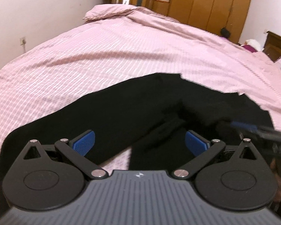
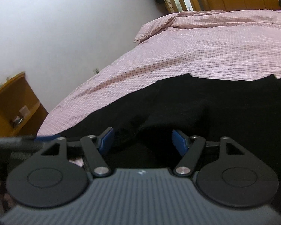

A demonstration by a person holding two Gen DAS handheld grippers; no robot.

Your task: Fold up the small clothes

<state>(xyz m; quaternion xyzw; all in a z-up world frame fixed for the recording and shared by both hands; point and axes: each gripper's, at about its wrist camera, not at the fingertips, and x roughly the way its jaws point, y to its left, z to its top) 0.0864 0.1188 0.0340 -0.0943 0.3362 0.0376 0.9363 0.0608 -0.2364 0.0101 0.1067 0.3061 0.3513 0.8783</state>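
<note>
A black garment (image 1: 133, 110), it looks like small trousers, lies spread on the pink checked bed cover (image 1: 103, 56). My left gripper (image 1: 140, 143) is open just above its near edge, where two dark parts split and pink cover shows between them. The right gripper's blue fingertip (image 1: 243, 126) shows blurred at the right of the left wrist view. In the right wrist view the garment (image 2: 206, 108) fills the lower half. My right gripper (image 2: 142, 141) is open low over it, nothing between the pads. The left gripper's tip (image 2: 18, 142) is blurred at the left edge.
The bed cover (image 2: 206, 46) stretches far ahead, bunched at the far end (image 1: 110, 12). Wooden wardrobes (image 1: 211, 1) stand behind the bed. A wooden shelf unit (image 2: 15, 105) stands by the white wall at the left. A dark wooden bedside piece (image 1: 279, 45) is at the far right.
</note>
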